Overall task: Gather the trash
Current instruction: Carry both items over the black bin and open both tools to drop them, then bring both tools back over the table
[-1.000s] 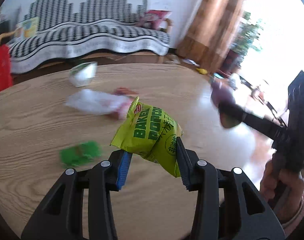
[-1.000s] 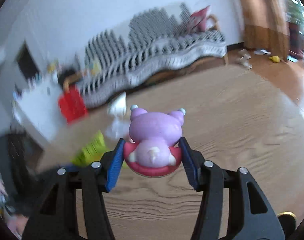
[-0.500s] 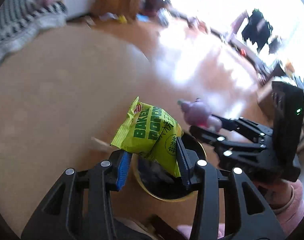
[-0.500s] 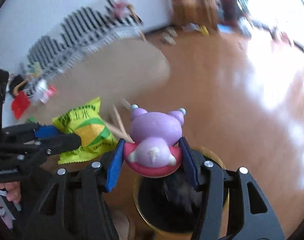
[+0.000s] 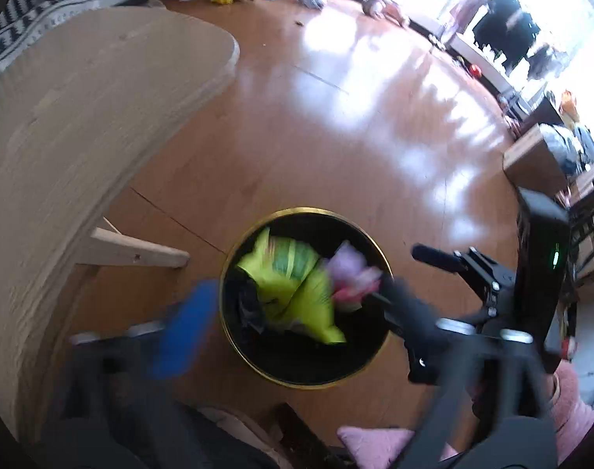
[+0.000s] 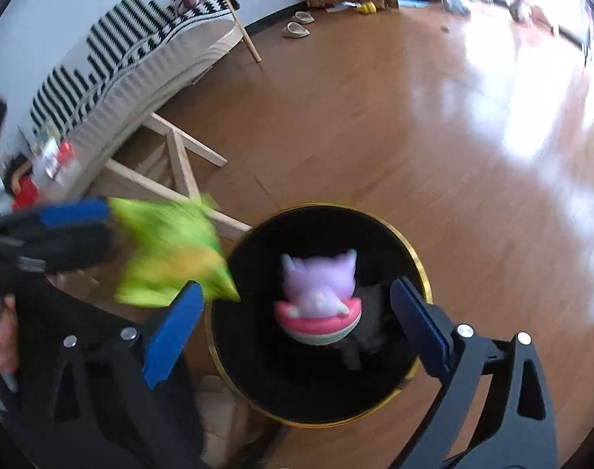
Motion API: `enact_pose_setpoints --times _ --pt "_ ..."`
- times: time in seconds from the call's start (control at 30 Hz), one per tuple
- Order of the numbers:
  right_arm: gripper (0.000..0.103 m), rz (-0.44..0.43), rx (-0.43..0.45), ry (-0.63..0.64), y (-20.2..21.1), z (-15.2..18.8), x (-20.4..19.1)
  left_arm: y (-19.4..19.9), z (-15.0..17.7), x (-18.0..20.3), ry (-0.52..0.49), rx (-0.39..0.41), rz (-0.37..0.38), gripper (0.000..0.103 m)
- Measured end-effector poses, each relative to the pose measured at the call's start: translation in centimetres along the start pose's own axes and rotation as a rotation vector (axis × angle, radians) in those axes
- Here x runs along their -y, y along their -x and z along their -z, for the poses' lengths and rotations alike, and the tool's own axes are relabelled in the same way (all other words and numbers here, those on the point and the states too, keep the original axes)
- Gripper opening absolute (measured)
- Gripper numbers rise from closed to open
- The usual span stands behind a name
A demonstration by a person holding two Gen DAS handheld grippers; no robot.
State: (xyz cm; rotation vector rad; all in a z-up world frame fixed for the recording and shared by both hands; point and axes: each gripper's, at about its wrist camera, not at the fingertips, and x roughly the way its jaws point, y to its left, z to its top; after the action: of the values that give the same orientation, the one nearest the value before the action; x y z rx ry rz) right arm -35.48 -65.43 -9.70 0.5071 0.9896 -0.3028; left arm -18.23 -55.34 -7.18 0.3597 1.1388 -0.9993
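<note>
Floor [image 5: 336,125]: glossy wood, strong glare from the window side. Bench [image 5: 82,125]: pale wood, rounded edge, at the left of the left view; its leg frame [image 6: 179,164] shows in the right view. Striped sofa [image 6: 140,47] behind it.

Bin [image 6: 414,258]: round, black inside, gold rim, standing on the floor just beside the bench. Both tongs are above it.

Left tongs [image 5: 289,324]: spread wide, gripping nothing. 1 blue pad [image 5: 183,332] is blurred at the left of the bin; the other finger is a dark blur at the right. Bag [image 5: 297,289], yellow-green, is blurred over the bin mouth in the left view; in the right view it lies [image 6: 168,250] at the bin's left rim, next to the left tongs. Contact cannot be told.

Right tongs [image 6: 293,324]: spread wide, gripping nothing. Toy [image 6: 320,301], purple on a pink base, is blurred between the blue pads, clear of both, over the bin's black interior.
</note>
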Motion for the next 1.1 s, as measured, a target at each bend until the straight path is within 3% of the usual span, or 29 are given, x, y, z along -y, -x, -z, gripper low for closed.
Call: enact_pose_setpoints --times 0.17,0.33,0.37,0.5,0.6,0.7,0.77,0.9,0.97,1.03,1.1 --pt "0.096 0.090 -0.005 0.022 -0.6 0.6 0.0 1.5 -0.4 -0.9 0.026 0.057 0.022 0.097" --pt "0.096 0.245 0.075 0.063 -0.4 -0.4 -1.7 7.1 -1.7 -3.6 0.033 0.218 -0.002 0.097" --pt "0.096 0.255 0.106 0.061 -0.1 -0.7 -2.0 8.7 -1.9 -5.2 0.075 0.251 -0.022 0.097" --pt "0.096 0.217 0.176 0.019 0.8 -2.8 -2.7 15.1 -0.4 -13.6 0.296 0.368 0.052 0.097" --pt "0.096 0.143 0.169 -0.001 0.7 -6.0 -5.2 19.2 1.5 -19.3 0.377 0.419 -0.053 0.097" --pt "0.096 0.050 0.174 0.026 0.5 -9.4 -10.0 22.4 4.6 -25.1 0.397 0.398 -0.237 0.097" --pt "0.096 0.006 0.177 0.078 0.7 -11.4 -13.7 23.0 7.2 -28.9 0.384 0.330 -0.338 0.097" --pt "0.096 -0.093 0.186 0.237 0.9 -14.2 -22.9 21.4 10.9 -34.1 0.332 0.177 -0.394 0.097" --pt "0.096 -0.149 0.180 0.334 0.5 -14.9 -28.3 21.1 12.5 -37.3 0.358 0.151 -0.410 0.096" --pt "0.096 -0.188 0.167 0.419 -0.2 -15.1 -32.6 20.8 13.2 -39.4 0.400 0.160 -0.376 0.077" --pt "0.096 -0.219 0.152 0.515 -1.3 -15.4 -37.3 20.6 13.5 -41.2 0.410 0.159 -0.339 0.072"
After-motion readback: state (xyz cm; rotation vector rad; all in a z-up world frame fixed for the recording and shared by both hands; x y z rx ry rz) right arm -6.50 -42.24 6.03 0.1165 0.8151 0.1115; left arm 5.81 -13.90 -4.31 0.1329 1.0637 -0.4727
